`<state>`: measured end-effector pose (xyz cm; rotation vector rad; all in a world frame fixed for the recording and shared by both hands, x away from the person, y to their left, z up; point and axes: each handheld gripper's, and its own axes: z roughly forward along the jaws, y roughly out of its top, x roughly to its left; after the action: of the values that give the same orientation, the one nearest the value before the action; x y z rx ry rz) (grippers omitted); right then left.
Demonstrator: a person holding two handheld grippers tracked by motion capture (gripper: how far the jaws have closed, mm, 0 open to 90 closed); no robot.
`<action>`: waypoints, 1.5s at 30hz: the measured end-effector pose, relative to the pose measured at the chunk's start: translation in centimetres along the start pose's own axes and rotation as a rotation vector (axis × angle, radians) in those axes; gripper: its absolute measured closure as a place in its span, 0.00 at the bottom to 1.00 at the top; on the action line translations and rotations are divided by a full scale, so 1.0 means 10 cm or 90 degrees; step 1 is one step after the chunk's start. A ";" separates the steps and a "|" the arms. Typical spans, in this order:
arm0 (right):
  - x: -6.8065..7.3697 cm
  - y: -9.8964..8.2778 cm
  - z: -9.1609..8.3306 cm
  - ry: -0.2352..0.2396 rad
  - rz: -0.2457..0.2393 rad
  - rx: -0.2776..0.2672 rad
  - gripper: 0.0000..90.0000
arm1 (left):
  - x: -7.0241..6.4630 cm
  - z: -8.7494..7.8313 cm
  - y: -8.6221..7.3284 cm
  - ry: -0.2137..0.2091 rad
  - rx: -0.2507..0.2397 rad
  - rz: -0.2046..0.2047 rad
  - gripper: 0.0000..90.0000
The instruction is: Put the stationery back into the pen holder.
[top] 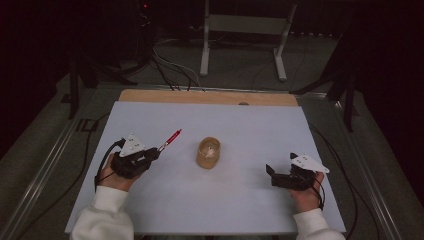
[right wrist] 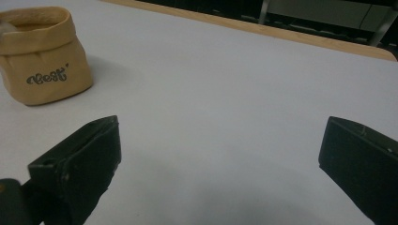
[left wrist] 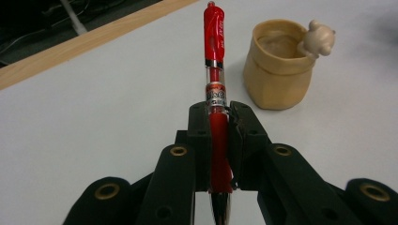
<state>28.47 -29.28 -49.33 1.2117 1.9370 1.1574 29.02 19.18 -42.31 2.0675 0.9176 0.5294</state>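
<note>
A red pen is clamped between the jaws of my left gripper, which is shut on it; the pen sticks out forward past the fingertips. In the high view the left gripper is at the table's left, with the red pen pointing up and right toward a tan cup-like pouch. The pouch stands upright with a small figure on its rim. My right gripper rests at the table's right, its jaws wide apart with nothing between them. The pouch lies to its far left.
A white mat covers the table, with a wooden edge along the far side. Beyond the table are cables and a metal stand on the floor.
</note>
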 end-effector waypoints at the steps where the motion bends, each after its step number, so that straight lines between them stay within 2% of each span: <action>1: 0.00 0.00 0.00 0.000 0.000 0.000 0.00 | 0.00 0.00 0.01 -0.002 0.001 0.003 0.90; 8: 0.00 0.00 0.00 0.001 0.000 0.000 0.00 | -0.02 0.04 0.08 -0.015 0.007 0.023 0.90; 15: 0.00 0.00 0.00 0.002 -0.001 0.000 0.00 | -0.04 0.08 0.14 -0.030 0.007 0.032 0.90; 26: 0.00 0.00 0.01 0.003 -0.001 0.002 0.00 | -0.12 0.19 0.25 -0.046 0.022 0.055 0.90; 45: 0.00 0.00 0.01 0.003 -0.003 0.001 0.00 | -0.19 0.33 0.37 -0.075 0.038 0.069 0.90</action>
<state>28.60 -29.24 -49.40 1.2058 1.9445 1.1573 31.49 14.53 -41.41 2.1876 0.7640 0.4353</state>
